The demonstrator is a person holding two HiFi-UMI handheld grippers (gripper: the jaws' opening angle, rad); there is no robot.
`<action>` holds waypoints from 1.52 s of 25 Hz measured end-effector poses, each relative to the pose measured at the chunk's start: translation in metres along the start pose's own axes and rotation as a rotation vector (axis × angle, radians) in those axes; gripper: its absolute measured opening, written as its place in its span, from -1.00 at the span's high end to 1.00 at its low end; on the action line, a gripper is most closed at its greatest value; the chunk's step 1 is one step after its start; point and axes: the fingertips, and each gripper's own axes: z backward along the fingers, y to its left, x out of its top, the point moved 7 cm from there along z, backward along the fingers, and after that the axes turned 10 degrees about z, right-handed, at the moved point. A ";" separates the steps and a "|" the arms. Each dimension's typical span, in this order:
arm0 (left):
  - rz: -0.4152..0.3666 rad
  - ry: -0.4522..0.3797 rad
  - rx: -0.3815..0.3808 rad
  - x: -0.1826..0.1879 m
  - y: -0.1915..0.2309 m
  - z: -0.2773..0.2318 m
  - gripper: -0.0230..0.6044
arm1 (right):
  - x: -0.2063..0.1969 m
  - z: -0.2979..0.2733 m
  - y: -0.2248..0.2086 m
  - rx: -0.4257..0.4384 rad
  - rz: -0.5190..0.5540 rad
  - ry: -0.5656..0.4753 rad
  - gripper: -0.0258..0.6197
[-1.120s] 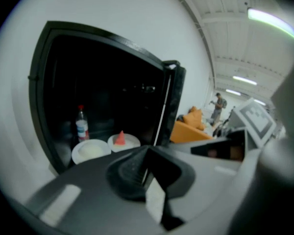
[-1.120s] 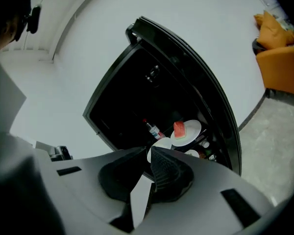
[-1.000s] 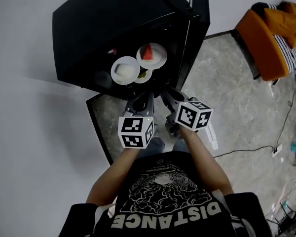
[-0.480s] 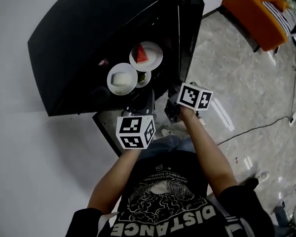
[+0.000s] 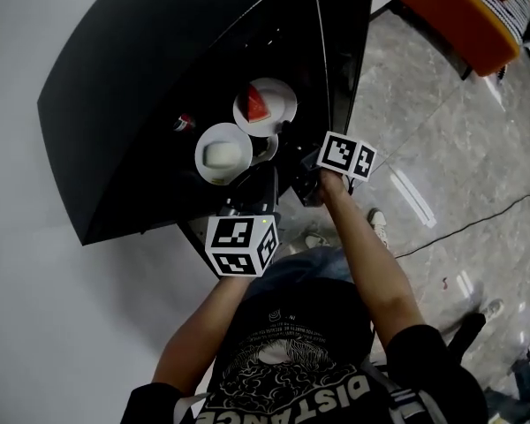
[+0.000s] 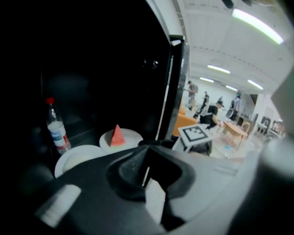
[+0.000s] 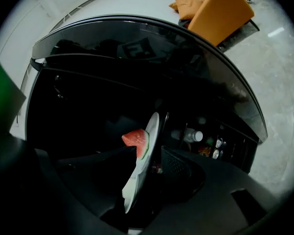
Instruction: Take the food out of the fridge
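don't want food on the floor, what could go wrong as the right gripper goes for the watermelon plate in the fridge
1. The right gripper has the rim of the watermelon plate between its opening jaws. Held by one edge alone, the plate could tip and the watermelon slice slide off.
2. That plate sits close to the plate of white food and a smaller plate. Pulling it out might drag or knock them.
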 end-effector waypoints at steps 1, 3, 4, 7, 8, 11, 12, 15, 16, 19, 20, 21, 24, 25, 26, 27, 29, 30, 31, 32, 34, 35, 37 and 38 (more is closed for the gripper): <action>-0.002 0.001 0.000 0.000 0.002 0.000 0.92 | 0.000 -0.003 -0.002 0.001 -0.021 -0.004 0.53; -0.006 0.000 -0.003 0.000 0.004 0.000 0.92 | 0.002 -0.008 -0.005 0.007 -0.064 -0.010 0.53; -0.007 -0.001 -0.006 0.000 0.005 0.000 0.92 | 0.003 -0.009 -0.006 0.014 -0.085 -0.013 0.53; -0.005 -0.009 -0.012 0.000 0.006 -0.001 0.92 | 0.007 -0.013 -0.007 0.046 -0.149 -0.018 0.62; -0.004 -0.011 -0.013 0.000 0.007 -0.001 0.92 | 0.008 -0.015 -0.007 0.053 -0.170 -0.018 0.65; 0.003 -0.010 -0.010 -0.001 0.011 0.000 0.92 | 0.006 -0.020 -0.009 0.057 -0.216 -0.003 0.66; 0.006 -0.010 -0.008 -0.001 0.012 0.002 0.92 | 0.005 -0.022 -0.009 0.052 -0.223 0.004 0.66; 0.017 -0.014 0.001 -0.001 0.014 0.005 0.92 | 0.004 -0.023 -0.010 0.015 -0.215 0.030 0.82; 0.020 -0.017 0.005 0.000 0.015 0.006 0.92 | 0.004 -0.023 -0.011 0.004 -0.215 0.036 0.84; 0.029 -0.028 0.014 0.000 0.016 0.009 0.92 | 0.004 -0.022 -0.010 -0.018 -0.256 0.042 0.87; 0.032 -0.030 0.015 0.000 0.016 0.010 0.92 | 0.005 -0.021 -0.010 -0.026 -0.272 0.043 0.88; 0.035 -0.034 0.017 0.000 0.016 0.011 0.92 | 0.004 -0.020 -0.010 -0.031 -0.287 0.045 0.88; 0.045 -0.044 0.022 0.000 0.016 0.014 0.92 | 0.002 -0.017 -0.011 -0.019 -0.326 0.043 0.89; 0.048 -0.047 0.025 0.000 0.016 0.015 0.92 | 0.001 -0.015 -0.012 -0.012 -0.330 0.038 0.89; 0.051 -0.049 0.027 0.000 0.016 0.016 0.92 | -0.001 -0.013 -0.012 -0.009 -0.331 0.033 0.89; 0.053 -0.051 0.029 0.000 0.016 0.017 0.92 | -0.002 -0.011 -0.012 -0.007 -0.332 0.027 0.89; 0.058 -0.055 0.034 0.000 0.015 0.018 0.92 | -0.004 -0.006 -0.012 -0.008 -0.335 0.021 0.89; 0.060 -0.059 0.037 0.000 0.015 0.019 0.92 | -0.004 -0.002 -0.011 -0.009 -0.334 0.022 0.89; 0.062 -0.063 0.040 0.001 0.014 0.020 0.92 | -0.005 0.001 -0.010 -0.010 -0.329 0.026 0.89; 0.065 -0.068 0.043 0.002 0.014 0.021 0.92 | -0.004 0.005 -0.008 -0.010 -0.323 0.030 0.88; 0.071 -0.079 0.050 0.003 0.012 0.024 0.92 | -0.004 0.013 -0.004 -0.005 -0.316 0.038 0.88; 0.074 -0.085 0.053 0.004 0.011 0.025 0.92 | -0.004 0.018 -0.001 0.000 -0.317 0.039 0.88; 0.080 -0.096 0.060 0.006 0.010 0.029 0.92 | -0.004 0.029 0.005 0.009 -0.328 0.036 0.88; 0.081 -0.102 0.063 0.007 0.010 0.030 0.92 | -0.004 0.034 0.008 0.014 -0.333 0.033 0.88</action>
